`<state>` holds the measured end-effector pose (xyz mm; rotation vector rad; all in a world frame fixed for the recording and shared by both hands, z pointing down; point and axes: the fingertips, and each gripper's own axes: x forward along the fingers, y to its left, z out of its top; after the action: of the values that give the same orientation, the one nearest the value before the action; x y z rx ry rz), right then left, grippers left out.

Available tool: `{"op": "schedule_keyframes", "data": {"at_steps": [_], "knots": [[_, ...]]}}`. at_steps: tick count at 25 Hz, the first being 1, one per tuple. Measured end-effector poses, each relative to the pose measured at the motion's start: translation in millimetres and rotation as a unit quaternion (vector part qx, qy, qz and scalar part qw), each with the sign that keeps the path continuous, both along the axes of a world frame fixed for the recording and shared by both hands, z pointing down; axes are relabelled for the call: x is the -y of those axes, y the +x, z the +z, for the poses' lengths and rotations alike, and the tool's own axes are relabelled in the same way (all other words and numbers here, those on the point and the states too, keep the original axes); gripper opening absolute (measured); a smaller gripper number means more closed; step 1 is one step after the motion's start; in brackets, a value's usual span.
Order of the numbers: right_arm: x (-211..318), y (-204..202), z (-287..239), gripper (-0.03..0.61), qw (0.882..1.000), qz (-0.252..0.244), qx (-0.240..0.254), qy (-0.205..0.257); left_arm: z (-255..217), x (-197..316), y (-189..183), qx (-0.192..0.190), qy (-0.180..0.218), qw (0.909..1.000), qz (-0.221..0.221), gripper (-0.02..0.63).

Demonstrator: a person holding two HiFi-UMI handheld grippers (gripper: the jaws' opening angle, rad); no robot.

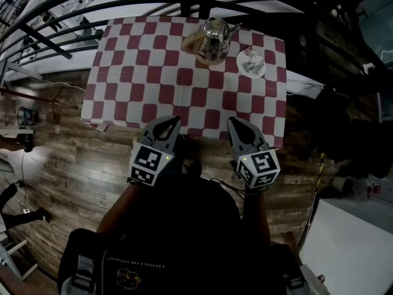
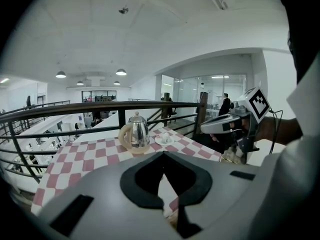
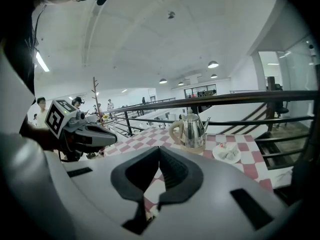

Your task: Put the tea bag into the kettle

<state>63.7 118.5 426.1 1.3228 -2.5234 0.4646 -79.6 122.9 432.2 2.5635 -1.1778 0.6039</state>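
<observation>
**Both grippers clenched and empty; tea bag lies on the far saucer**

The tea bag (image 1: 249, 62) lies on a white saucer (image 1: 260, 72) at the far right of the table (image 1: 153, 72). It touches nothing but the saucer. The kettle (image 1: 213, 40) stands upright just left of the saucer, near the table's far edge, with its lid on and its spout toward the saucer.

The left gripper (image 1: 173, 123) and right gripper (image 1: 234, 123) are held side by side over the table's near edge, apart from each other and well short of the kettle and saucer. Each points toward the far side. In each gripper view the jaws are pressed together at the tips, with nothing between the pads; only the checked cloth shows through the gap behind them.

Between the grippers and the kettle the checked cloth is open across its full width. A dark railing (image 2: 100, 106) runs close behind the far edge, just beyond the kettle. The cloth hangs over the near and left edges, and wood floor (image 1: 73, 158) lies to the left and near side. On the right the table ends close beside the saucer.
</observation>
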Motion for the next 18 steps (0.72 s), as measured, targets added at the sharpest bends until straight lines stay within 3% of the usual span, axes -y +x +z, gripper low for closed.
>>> {"op": "schedule_keyframes", "data": {"at_steps": [18], "knots": [[65, -13, 7, 0.015, 1.0, 0.007, -0.002, -0.017, 6, 69, -13, 0.003, -0.014, 0.9998, 0.015, 0.005]]}}
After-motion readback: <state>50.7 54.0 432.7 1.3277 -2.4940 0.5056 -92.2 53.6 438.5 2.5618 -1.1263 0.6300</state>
